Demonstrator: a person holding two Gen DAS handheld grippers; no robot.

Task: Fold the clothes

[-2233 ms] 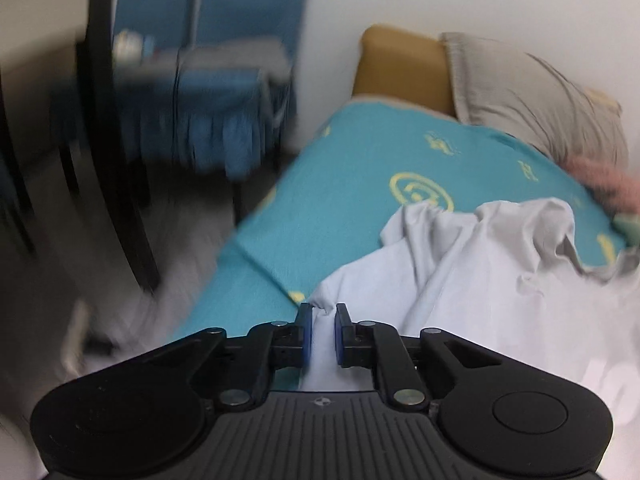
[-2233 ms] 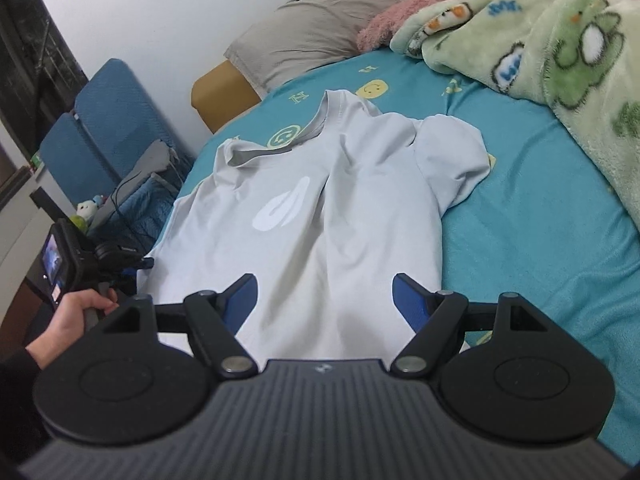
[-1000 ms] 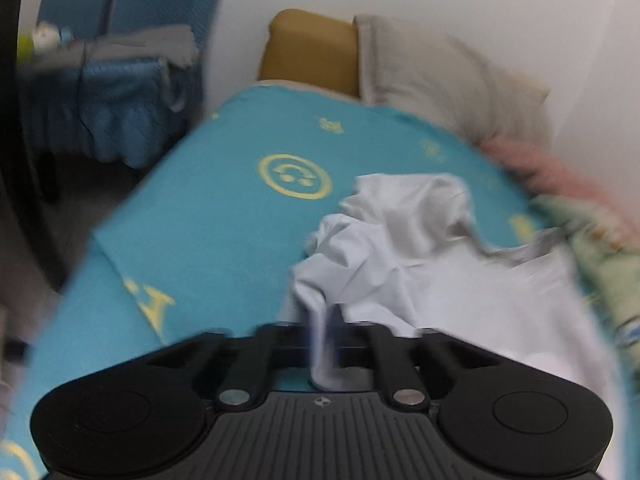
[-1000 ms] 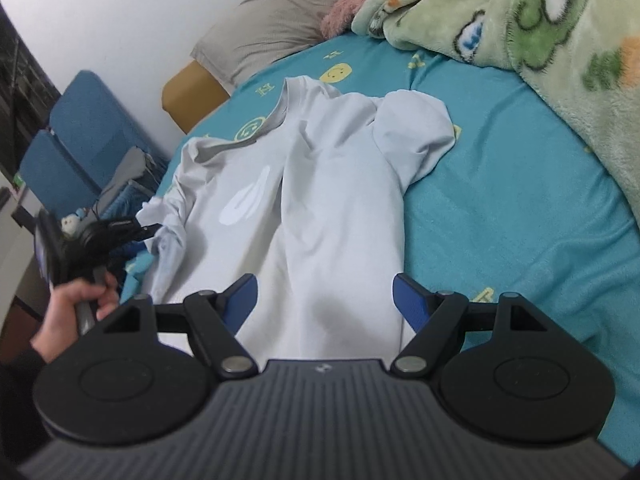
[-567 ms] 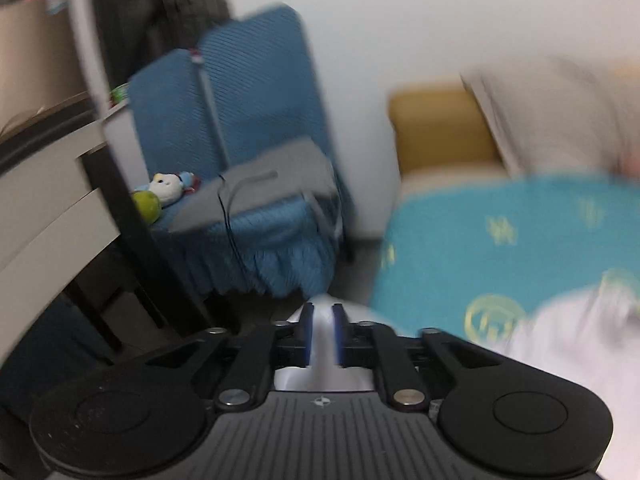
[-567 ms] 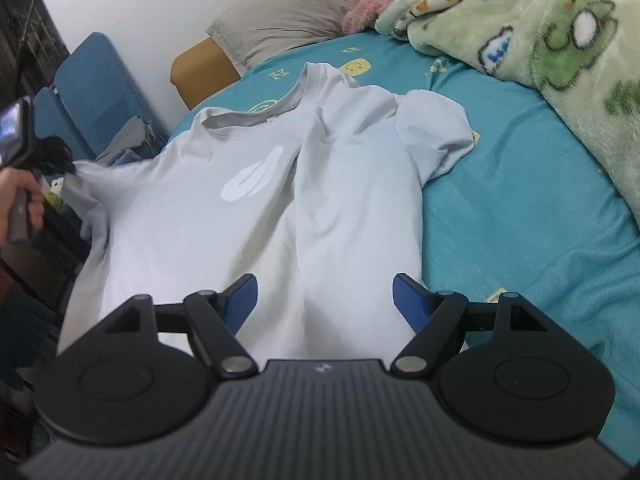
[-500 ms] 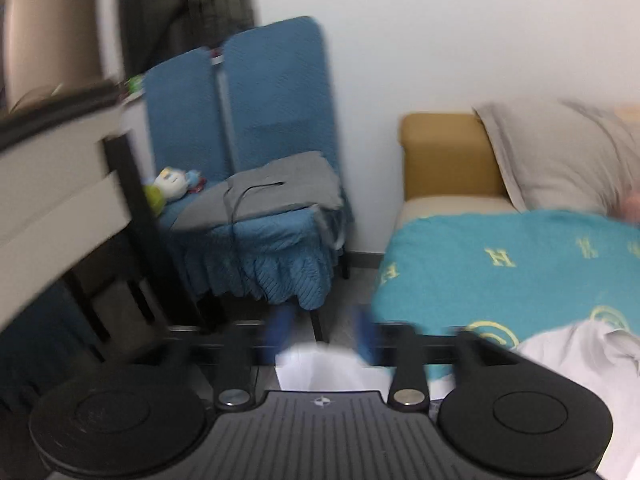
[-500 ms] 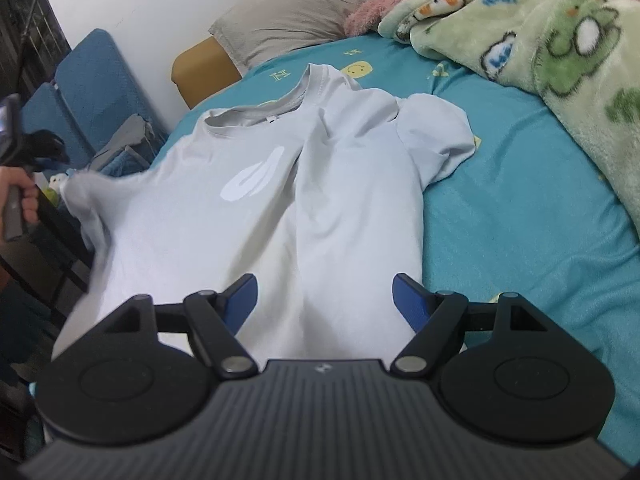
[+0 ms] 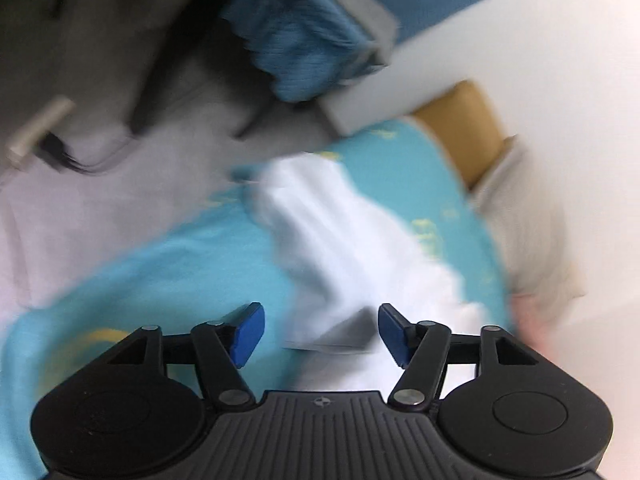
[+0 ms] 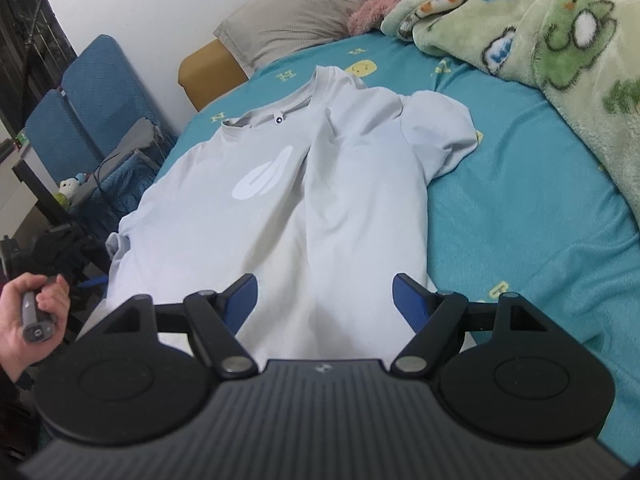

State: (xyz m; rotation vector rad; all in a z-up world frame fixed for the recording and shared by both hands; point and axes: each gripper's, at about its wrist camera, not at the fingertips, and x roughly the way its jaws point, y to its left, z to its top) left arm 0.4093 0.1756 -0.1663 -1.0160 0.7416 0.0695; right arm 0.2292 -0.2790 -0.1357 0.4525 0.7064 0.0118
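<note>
A pale grey T-shirt with a white logo lies face up and spread out on the teal bed sheet, collar toward the pillow. In the blurred left wrist view its sleeve lies near the bed's edge. My left gripper hovers just short of that sleeve, rolled over; its jaws are opening and the pads press on nothing. My right gripper hangs open above the shirt's hem, with cloth below it but none pinched. A hand at the lower left holds the left gripper's handle.
A green cartoon blanket and a pink fleece are heaped at the back right. A grey pillow leans on the wall beside an ochre headboard. A blue chair with grey clothing and small toys stands left of the bed, by a dark desk.
My left gripper let go of the sleeve it was pulling outward, opened, rolled and swung back over the bed's edge. The sleeve now lies flat. My right gripper has held still, open.
</note>
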